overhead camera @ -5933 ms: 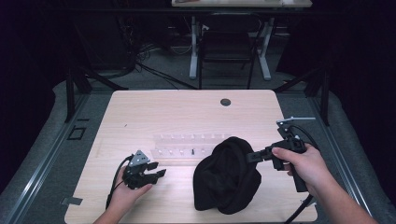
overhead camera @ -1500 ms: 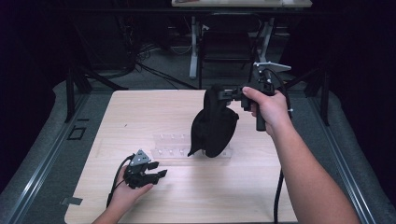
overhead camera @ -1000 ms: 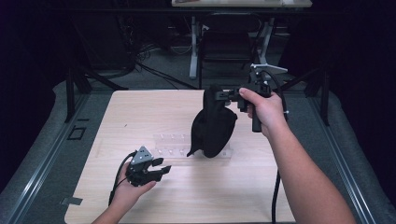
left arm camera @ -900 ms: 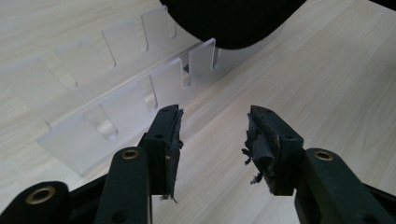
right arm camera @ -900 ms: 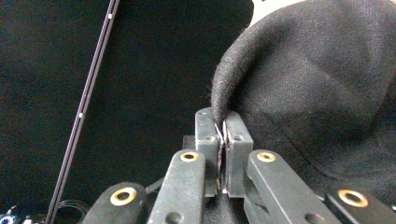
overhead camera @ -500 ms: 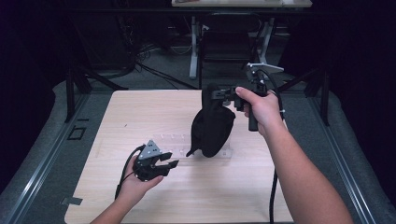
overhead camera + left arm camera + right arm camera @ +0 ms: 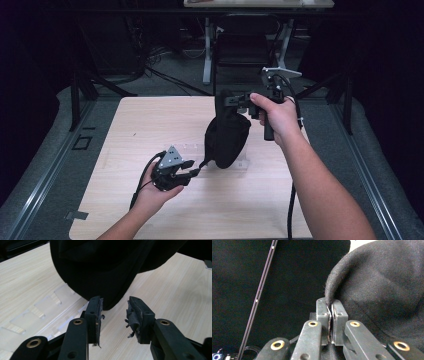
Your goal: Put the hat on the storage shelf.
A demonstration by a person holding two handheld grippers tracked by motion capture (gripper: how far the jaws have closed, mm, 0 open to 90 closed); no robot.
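**Hat held up, second gripper closing in**

Nearest us, our left gripper (image 7: 194,169) sits just short of the black hat's (image 7: 226,137) lowest edge, jaws half apart and just now narrowing, nothing yet between them. Bare table (image 7: 125,130) lies around it. Farther off, our right gripper (image 7: 231,100) is pinched tight on the hat's rim, hanging it above the clear plastic tray (image 7: 37,312) so that edge dangles within reach.

My 2 jaws have just been closing and stand apart, nothing between them; my left gripper (image 7: 113,311) sits just below the black cloth's (image 7: 105,270) lowest fold above the wooden table (image 7: 175,287).
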